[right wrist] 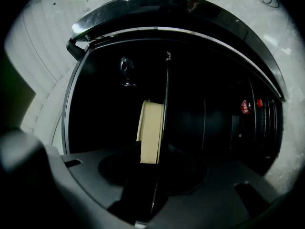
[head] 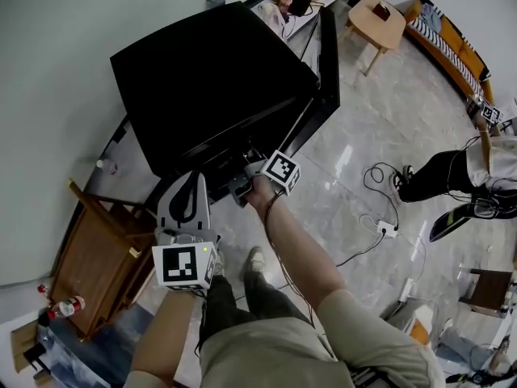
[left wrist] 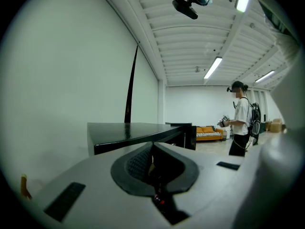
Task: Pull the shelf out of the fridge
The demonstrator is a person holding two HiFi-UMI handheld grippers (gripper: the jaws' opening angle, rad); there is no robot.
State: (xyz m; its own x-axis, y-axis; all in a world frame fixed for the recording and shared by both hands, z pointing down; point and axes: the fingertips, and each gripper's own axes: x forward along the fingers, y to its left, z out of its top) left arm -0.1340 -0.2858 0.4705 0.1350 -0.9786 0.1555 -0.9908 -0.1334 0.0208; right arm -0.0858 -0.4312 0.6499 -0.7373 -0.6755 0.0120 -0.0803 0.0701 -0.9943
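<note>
A black fridge stands on the floor with its door swung open. My right gripper reaches into the opening. In the right gripper view the picture is rolled, so the shelf shows edge-on as an upright line with a cream front strip, inside the dark fridge. My right gripper has its jaws on either side of that strip and is shut on it. My left gripper hangs shut and holds nothing, just left of the opening. The left gripper view looks over the fridge's black top.
A wooden chair and a bottle stand to my left. Cables and a power strip lie on the floor at right, near a seated person's legs. A small wooden table and orange sofa are behind. Red items sit in the door racks.
</note>
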